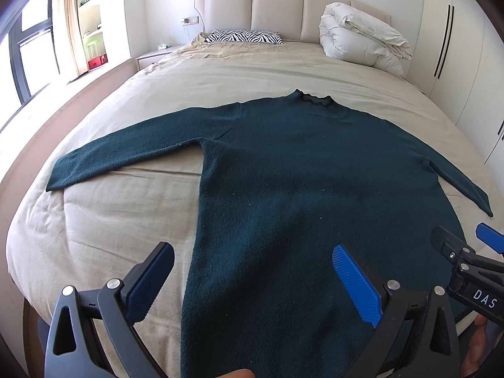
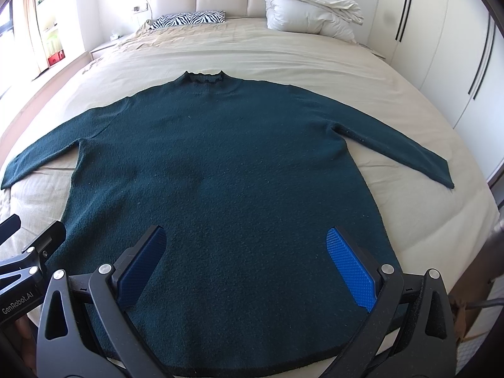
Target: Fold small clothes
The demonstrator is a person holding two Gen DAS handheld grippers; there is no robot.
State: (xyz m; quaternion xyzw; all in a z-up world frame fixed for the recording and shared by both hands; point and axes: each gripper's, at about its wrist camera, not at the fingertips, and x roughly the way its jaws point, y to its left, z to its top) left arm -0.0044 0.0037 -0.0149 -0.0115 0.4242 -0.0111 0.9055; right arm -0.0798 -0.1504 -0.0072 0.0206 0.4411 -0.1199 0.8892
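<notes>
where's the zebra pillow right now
The zebra pillow lies at the head of the bed, against the headboard, left of the white duvet and beyond the sweater.

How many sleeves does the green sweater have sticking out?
2. On the dark green sweater, one sleeve stretches out flat to the left, the other sleeve to the right, both lying on the bed. None looks hidden.

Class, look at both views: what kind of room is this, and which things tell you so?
Most likely a home bedroom. A large bed with a padded headboard fills the view, a zebra-print pillow and a rolled white duvet lie at its head, and a dark green sweater is spread flat on it.
</notes>
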